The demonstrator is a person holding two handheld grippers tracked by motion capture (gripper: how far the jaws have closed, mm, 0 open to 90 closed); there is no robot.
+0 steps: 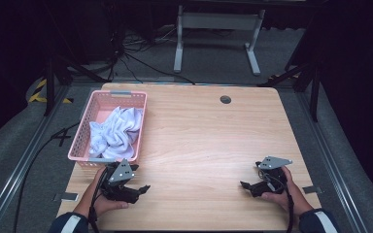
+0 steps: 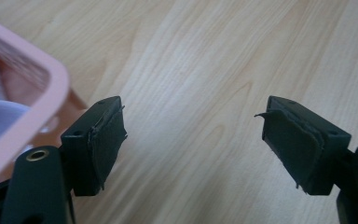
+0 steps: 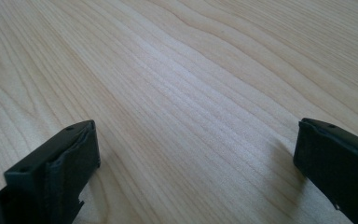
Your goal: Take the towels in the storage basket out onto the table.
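Note:
A pink perforated basket (image 1: 88, 127) stands at the table's left side, and crumpled white cloth (image 1: 115, 132) lies inside it. My left gripper (image 1: 143, 189) rests low over the wood near the front left, just below the basket's near corner (image 2: 51, 81). Its jaws stand wide apart with nothing between them (image 2: 193, 135). At the front right my right gripper (image 1: 245, 186) lies close to the tabletop, pointing toward the table's middle. That gripper is open too, with bare wood between its pads (image 3: 196, 154).
The wooden table (image 1: 204, 141) has a round cable hole (image 1: 225, 99) near its far edge. Beyond it stand a white desk frame (image 1: 218, 29) and loose cables on the floor. Metal rails run along both sides of the table.

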